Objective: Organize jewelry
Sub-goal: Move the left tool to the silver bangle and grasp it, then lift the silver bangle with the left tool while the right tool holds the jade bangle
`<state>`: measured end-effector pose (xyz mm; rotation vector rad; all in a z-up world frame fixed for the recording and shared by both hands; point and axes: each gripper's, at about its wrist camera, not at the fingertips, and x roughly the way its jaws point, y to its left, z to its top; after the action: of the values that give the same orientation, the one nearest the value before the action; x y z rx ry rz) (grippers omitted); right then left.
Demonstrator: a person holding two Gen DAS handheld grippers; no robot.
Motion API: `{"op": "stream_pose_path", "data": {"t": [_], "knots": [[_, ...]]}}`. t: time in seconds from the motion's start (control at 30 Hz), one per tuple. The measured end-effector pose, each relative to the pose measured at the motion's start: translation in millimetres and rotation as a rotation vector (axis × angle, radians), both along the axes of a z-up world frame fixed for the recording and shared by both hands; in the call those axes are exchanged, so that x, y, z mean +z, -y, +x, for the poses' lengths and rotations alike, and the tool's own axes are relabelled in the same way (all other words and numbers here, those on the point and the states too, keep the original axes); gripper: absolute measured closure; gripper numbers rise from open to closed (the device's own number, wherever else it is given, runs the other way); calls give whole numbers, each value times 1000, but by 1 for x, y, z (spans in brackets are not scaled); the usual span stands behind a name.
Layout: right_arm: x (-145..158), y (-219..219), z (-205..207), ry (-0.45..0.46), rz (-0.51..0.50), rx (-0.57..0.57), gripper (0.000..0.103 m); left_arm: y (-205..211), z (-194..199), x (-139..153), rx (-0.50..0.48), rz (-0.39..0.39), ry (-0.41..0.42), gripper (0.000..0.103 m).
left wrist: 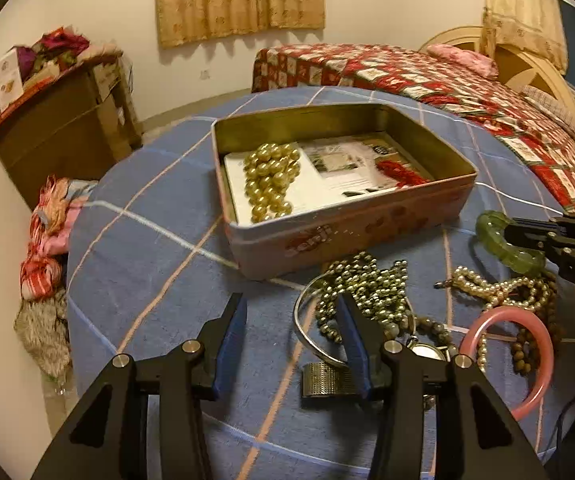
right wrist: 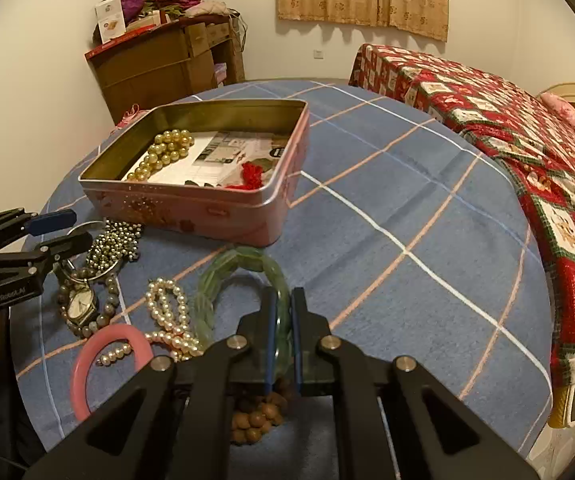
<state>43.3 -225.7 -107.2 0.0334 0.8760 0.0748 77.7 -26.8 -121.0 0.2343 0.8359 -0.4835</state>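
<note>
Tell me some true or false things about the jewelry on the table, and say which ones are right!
1. The right gripper is shut on the green bangle. True.
2. The gold bead necklace lies on the tablecloth. False: it is inside the pink tin.
3. The left gripper holds the pink bangle. False: its jaws are open and empty, and the pink bangle lies on the tablecloth.
4. A wristwatch lies among the loose jewelry. True.
5. The tin has its lid on. False: it is open on top.
</note>
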Motion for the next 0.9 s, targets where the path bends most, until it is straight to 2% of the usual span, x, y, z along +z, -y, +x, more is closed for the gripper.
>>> {"op": "stream_pose_path", "data": {"t": [0.03, 0.07, 0.1, 0.13, 0.23, 0.33, 0.47, 0.6, 0.67, 0.7, 0.73, 0.8, 0.9], "knots": [[0, 0, 0, 1, 3, 0, 94, 0, 0, 0, -5, -5, -11, 72], [-1, 0, -1, 3, 7, -1, 94, 0, 0, -1, -11, 0, -17, 90], [-1, 0, -1, 4, 9, 0, 94, 2, -2, 0, -18, 20, -13, 95], [-1, 0, -2, 5, 9, 1, 94, 3, -3, 0, -32, 26, -18, 97], [-1, -1, -2, 8, 14, 1, 94, 5, -9, 2, -51, 26, -14, 98], [1, 1, -4, 20, 20, -7, 94, 2, -15, 16, -51, -25, 21, 99], [9, 2, -9, 51, 19, -14, 94, -3, -28, 51, -60, -100, 112, 99], [12, 1, -10, 63, 13, -15, 94, -7, -39, 80, -67, -136, 206, 99], [12, 1, -10, 68, 16, -12, 94, -6, -42, 86, -56, -122, 251, 99], [13, 0, -10, 73, 16, -12, 94, -4, -48, 88, -52, -88, 307, 99], [15, -1, -11, 79, 14, -11, 94, -2, -51, 89, -58, -70, 328, 99], [20, -3, -14, 100, 5, -1, 94, -4, -52, 88, -58, -94, 315, 99], [23, -5, -14, 110, 3, 6, 94, -3, -48, 79, -55, -81, 299, 99]]}}
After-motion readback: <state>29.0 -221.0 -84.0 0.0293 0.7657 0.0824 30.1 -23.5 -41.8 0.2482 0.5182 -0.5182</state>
